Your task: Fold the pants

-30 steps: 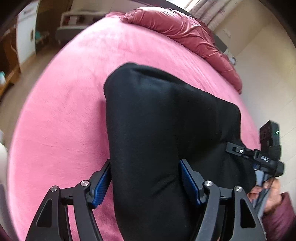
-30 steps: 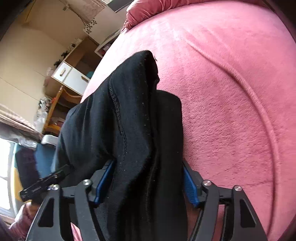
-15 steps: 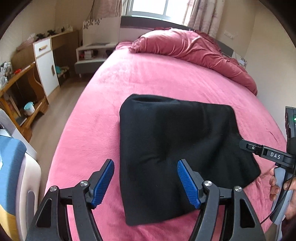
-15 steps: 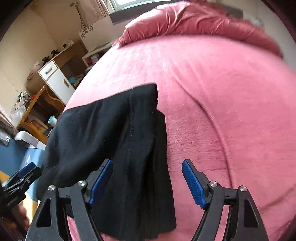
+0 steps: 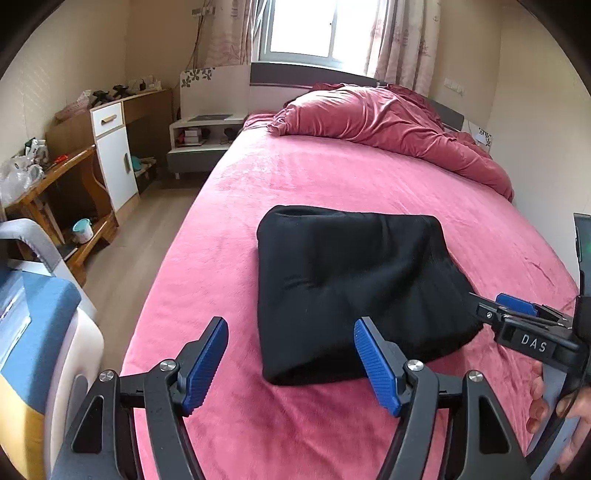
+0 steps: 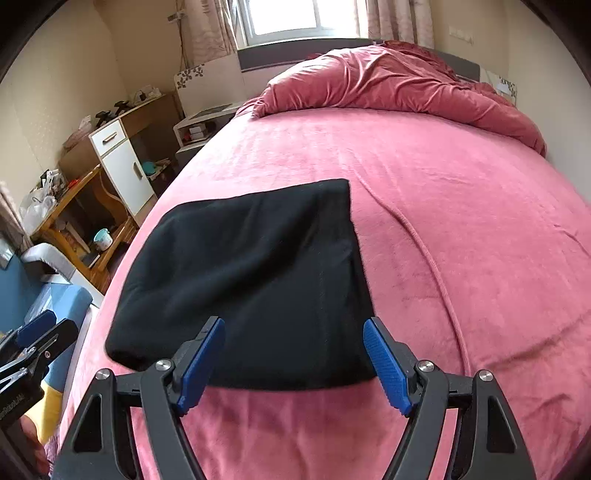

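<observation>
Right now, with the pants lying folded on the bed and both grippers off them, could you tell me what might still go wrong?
1. The folded black pants look puffy, with a bulging near edge and creases on top; the fold may spring open if not pressed flat.
2. The bundle lies toward the left edge of the pink bed; a nudge could slide it floorward.
3. The open left gripper and right gripper hover close to the fabric and could snag it.

Pink bed point(image 5: 332, 177) — crumpled red duvet point(image 5: 388, 125) at head; wooden desk point(image 5: 55, 177), white cabinet point(image 5: 114, 162) leftward — window point(image 5: 310, 29) behind.
</observation>
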